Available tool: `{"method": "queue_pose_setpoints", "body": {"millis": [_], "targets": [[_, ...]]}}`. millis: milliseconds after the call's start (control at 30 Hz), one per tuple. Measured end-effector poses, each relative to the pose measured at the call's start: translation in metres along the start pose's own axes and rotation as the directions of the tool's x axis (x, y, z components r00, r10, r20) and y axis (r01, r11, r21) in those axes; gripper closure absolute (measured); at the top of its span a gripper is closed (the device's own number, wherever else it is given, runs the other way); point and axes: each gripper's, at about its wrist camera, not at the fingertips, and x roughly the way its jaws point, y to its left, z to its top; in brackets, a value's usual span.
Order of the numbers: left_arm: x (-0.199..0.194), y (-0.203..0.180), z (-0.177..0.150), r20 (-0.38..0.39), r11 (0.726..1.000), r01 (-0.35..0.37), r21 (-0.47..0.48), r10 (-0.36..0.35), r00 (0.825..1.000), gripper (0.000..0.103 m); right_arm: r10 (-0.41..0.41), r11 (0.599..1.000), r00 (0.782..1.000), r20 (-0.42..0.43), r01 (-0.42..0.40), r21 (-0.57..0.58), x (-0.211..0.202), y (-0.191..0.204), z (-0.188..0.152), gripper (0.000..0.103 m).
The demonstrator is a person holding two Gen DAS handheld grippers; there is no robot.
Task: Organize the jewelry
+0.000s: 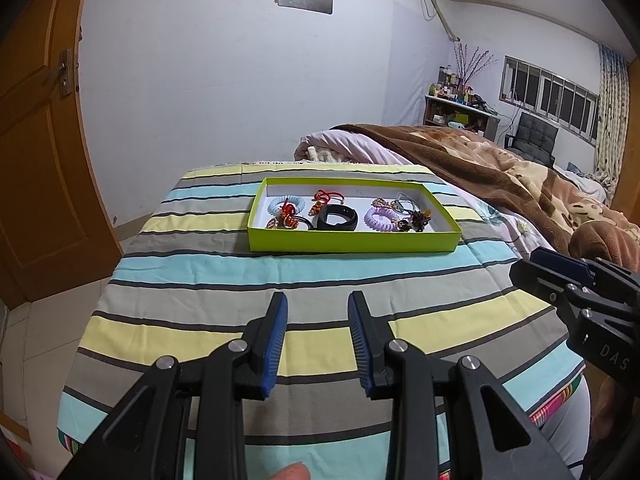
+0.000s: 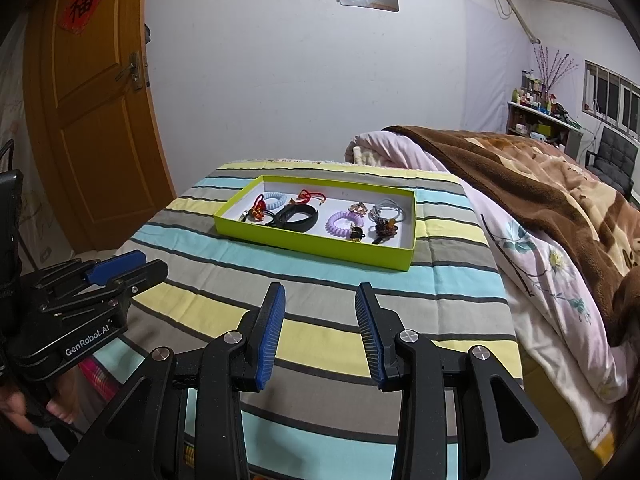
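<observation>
A shallow lime-green box (image 1: 352,240) sits on a striped cloth (image 1: 240,280) covering the table, holding the jewelry: a pale blue coil band (image 1: 286,204), a black wristband (image 1: 338,219), a purple coil band (image 1: 380,218) and red cord pieces (image 1: 324,197); the left gripper (image 1: 318,340) hovers short of the box, fingers parted and empty; the right gripper (image 2: 320,332) hangs alongside, fingers likewise apart, gripping nothing; a brown blanket (image 2: 540,184) lies heaped at right.

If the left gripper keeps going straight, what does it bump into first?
Probably the striped bedsheet, just short of the shallow green cardboard tray; the left gripper points downward, though depth is unclear.
</observation>
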Motion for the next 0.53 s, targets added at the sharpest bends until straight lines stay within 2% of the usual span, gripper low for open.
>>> {"method": "queue_pose_setpoints", "body": {"millis": [533], "targets": [[0.0052, 0.0039, -0.0020, -0.015, 0.999, -0.011, -0.030, 0.011, 1.000, 0.070, 0.002, 1.000, 1.000, -0.002, -0.002, 0.002, -0.0023, -0.0020, 0.0001, 0.065]]}}
